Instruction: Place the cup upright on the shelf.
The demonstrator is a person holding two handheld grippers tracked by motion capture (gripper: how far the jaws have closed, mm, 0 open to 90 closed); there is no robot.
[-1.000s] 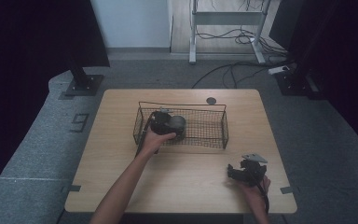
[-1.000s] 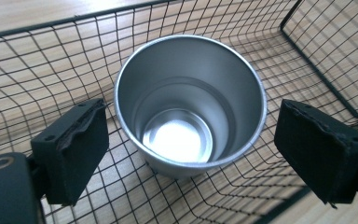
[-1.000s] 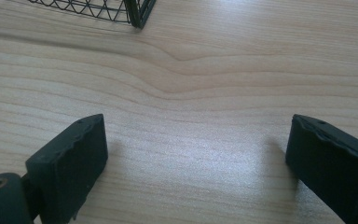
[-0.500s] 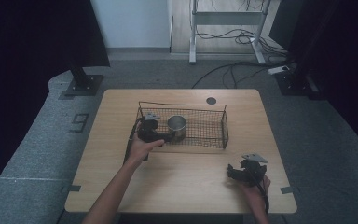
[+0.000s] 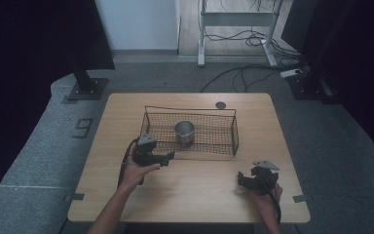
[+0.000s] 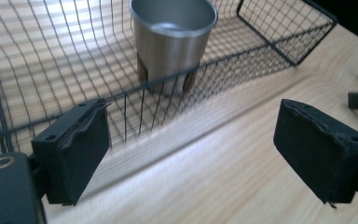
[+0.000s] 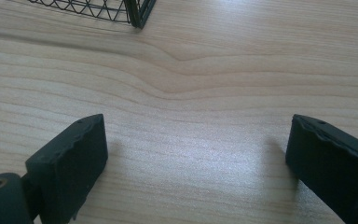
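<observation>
At the left of the high view, the left gripper (image 5: pixel 168 157) lies just outside the near wall of the wire basket (image 5: pixel 233 127), jaws spread wide and empty. Ahead of those jaws, beyond the mesh, a stainless-steel cup (image 6: pixel 173 39) stands upright on the basket floor, apart from them. Farther right, well clear of the basket's near corner, the right gripper (image 5: pixel 242 178) rests low over the wooden table (image 5: pixel 195 190), jaws likewise parted, holding nothing.
</observation>
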